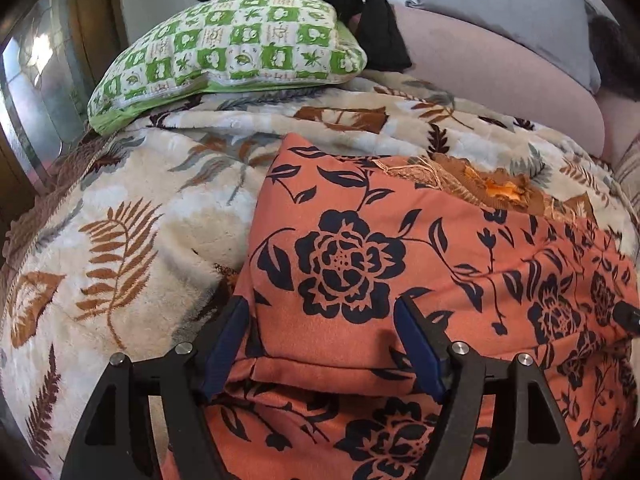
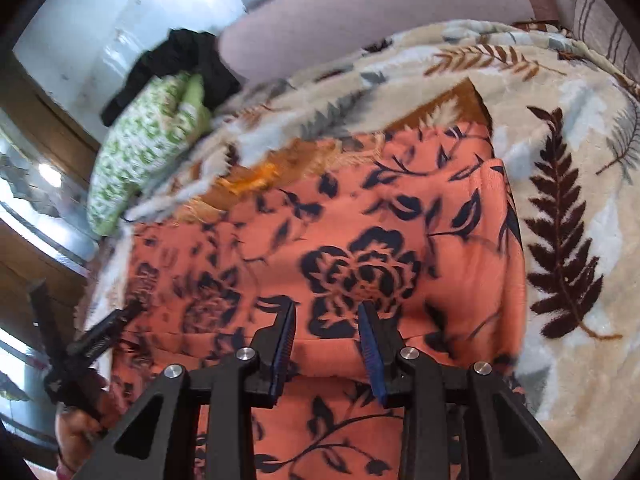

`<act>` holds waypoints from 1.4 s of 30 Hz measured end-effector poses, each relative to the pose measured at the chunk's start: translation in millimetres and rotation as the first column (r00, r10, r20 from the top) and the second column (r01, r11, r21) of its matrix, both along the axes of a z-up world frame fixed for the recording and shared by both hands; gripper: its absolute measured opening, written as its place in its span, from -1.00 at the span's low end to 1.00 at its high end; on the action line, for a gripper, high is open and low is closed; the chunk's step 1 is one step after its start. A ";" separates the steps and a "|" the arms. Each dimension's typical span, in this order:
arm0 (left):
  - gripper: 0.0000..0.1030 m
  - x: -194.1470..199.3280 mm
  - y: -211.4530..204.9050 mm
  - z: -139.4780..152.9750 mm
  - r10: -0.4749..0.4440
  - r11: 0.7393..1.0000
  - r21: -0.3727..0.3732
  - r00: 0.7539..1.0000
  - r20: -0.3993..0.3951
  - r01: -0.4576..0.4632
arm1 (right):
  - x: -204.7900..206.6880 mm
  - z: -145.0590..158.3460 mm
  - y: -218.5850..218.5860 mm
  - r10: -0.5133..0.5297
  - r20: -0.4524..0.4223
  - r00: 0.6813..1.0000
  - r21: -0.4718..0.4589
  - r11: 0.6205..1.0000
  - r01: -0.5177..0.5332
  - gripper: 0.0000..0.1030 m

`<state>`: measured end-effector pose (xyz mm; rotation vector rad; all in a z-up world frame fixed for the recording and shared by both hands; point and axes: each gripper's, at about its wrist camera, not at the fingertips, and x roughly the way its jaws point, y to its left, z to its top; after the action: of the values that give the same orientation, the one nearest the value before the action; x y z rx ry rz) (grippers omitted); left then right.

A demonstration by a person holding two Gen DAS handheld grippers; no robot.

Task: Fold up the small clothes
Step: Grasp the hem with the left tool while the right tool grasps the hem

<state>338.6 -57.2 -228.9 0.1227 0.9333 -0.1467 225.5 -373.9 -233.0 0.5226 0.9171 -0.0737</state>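
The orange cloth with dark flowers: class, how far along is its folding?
Done: the orange flower-print cloth lies partly doubled on the leaf-print blanket, a folded edge near both grippers. In hand: nothing; the left gripper and right gripper stand open. Left: further folds.

My right view is smeared by blur around the green pillow (image 2: 144, 152). Below it, my left hand (image 2: 76, 432) is cut off by the edge.
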 end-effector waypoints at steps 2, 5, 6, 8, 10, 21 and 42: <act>0.48 1.5 -1.4 -9.8 -0.003 0.999 0.051 1.000 -0.028 0.004 | 3.7 -9.4 5.9 0.009 -0.061 0.998 -0.061 0.998 -0.013 -0.30; 0.49 2.7 8.0 -10.6 0.002 1.000 0.003 0.999 -0.048 -0.002 | 6.9 -22.8 2.2 -0.001 -0.090 0.996 -0.040 0.999 -0.003 -0.30; 0.49 1.5 11.2 -7.3 0.003 1.000 -0.010 0.999 -0.049 -0.003 | 6.2 -18.7 1.4 0.001 -0.091 0.996 -0.030 1.000 -0.003 -0.30; 0.49 -4.8 20.5 0.9 0.001 0.999 -0.042 0.999 -0.039 -0.003 | -0.7 -8.5 -2.7 -0.009 -0.055 0.998 0.001 1.000 0.009 -0.30; 0.49 -13.0 32.9 7.8 0.002 0.997 -0.072 0.999 -0.042 -0.005 | -12.4 -2.3 -7.1 -0.020 -0.031 0.999 0.028 0.999 0.021 -0.30; 0.49 -99.0 147.7 23.5 0.068 0.983 -0.164 0.991 -0.119 -0.087 | -141.6 24.6 -20.5 -0.139 0.096 0.986 0.155 0.980 0.123 0.53; -0.08 -205.2 190.1 -30.4 -0.172 0.917 -0.396 0.946 -0.275 0.052 | -230.8 14.2 27.2 -0.038 -0.094 0.995 0.094 0.994 0.047 0.53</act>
<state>133.4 132.9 -259.3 -0.2177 1.1887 -0.4652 -5.3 -346.7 -218.8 0.6325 1.0032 -0.0926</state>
